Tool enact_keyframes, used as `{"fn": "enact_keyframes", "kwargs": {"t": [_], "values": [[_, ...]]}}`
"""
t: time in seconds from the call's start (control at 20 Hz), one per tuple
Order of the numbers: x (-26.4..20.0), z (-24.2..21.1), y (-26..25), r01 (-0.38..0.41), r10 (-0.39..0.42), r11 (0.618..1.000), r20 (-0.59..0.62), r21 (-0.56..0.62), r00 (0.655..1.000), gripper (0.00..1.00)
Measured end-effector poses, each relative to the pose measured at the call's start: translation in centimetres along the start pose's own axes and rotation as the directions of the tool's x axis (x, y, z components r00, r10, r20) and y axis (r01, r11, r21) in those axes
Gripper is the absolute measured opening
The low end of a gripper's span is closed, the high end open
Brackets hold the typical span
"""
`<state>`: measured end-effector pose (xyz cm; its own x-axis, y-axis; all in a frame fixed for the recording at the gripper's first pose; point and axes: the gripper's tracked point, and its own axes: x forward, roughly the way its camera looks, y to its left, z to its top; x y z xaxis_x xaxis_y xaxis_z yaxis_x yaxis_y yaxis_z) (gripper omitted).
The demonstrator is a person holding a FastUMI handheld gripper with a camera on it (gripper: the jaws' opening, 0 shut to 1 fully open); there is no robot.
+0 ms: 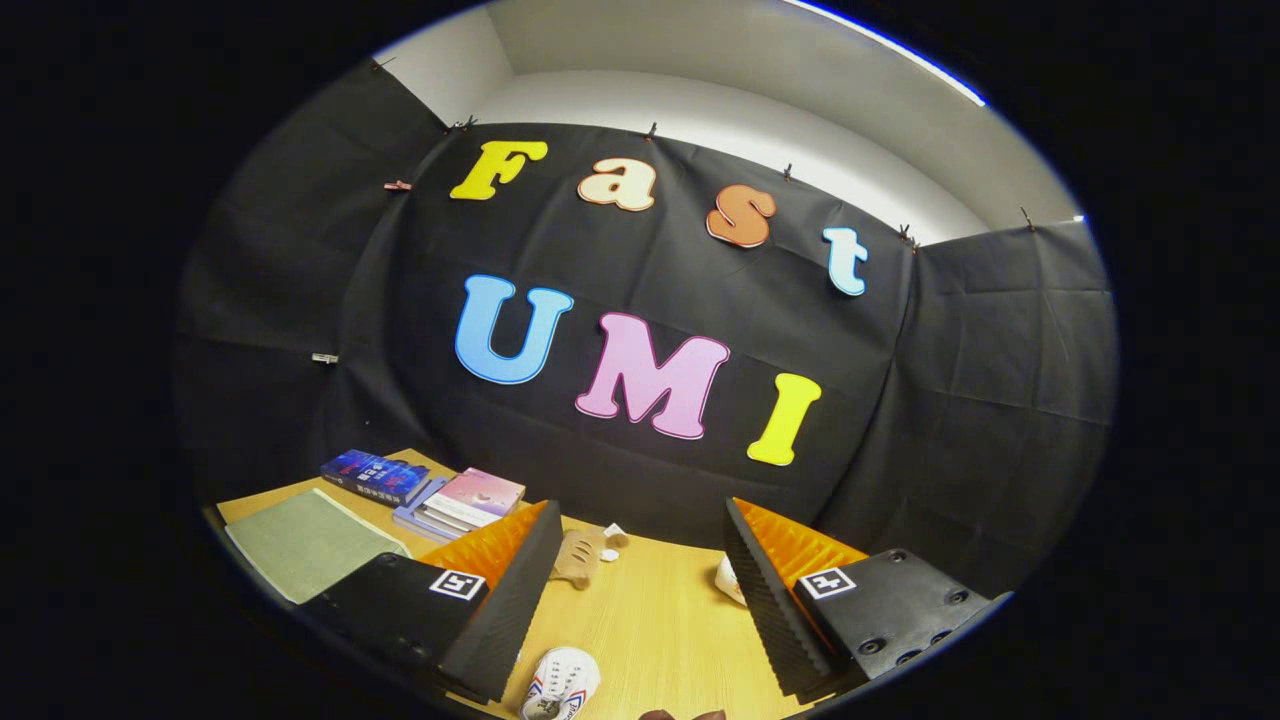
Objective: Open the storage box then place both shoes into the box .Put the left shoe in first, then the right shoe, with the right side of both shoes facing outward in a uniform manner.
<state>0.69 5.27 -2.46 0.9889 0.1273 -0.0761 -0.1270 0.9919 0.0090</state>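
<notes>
The gripper (pixel 640 600) hangs above a wooden bench (pixel 650 620) with its two fingers spread wide apart and nothing between them. Nearest, low between the fingers and close to the bench's near edge, lies a white shoe (pixel 560 682) with red and blue stripes on its side, toe pointing away. A second white shoe (pixel 730 580) lies farther on, mostly hidden behind the right finger. Ahead of the left finger, toward the far edge of the bench, rests a small tan toy (pixel 582 556) with two small white pieces (pixel 615 537) beside it. To the left of the left finger a grey-green mat (pixel 300 545) lies flat near the left edge. Beyond it, near the far left corner, sit a stack of books (pixel 462 502) and a blue book (pixel 375 477), just apart from each other.
</notes>
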Motion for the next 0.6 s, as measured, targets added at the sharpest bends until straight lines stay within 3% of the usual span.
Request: {"fn": "enact_keyframes", "kwargs": {"t": [0.3, 0.6], "values": [[0.6, -0.7, 0.9, -0.036, 0.036, 0.999, -0.026, 0.027, 0.999, 0.98], [1.0, -1.3, 0.7, -0.024, 0.026, 0.999, -0.042, 0.042, 0.999, 0.97]]}}
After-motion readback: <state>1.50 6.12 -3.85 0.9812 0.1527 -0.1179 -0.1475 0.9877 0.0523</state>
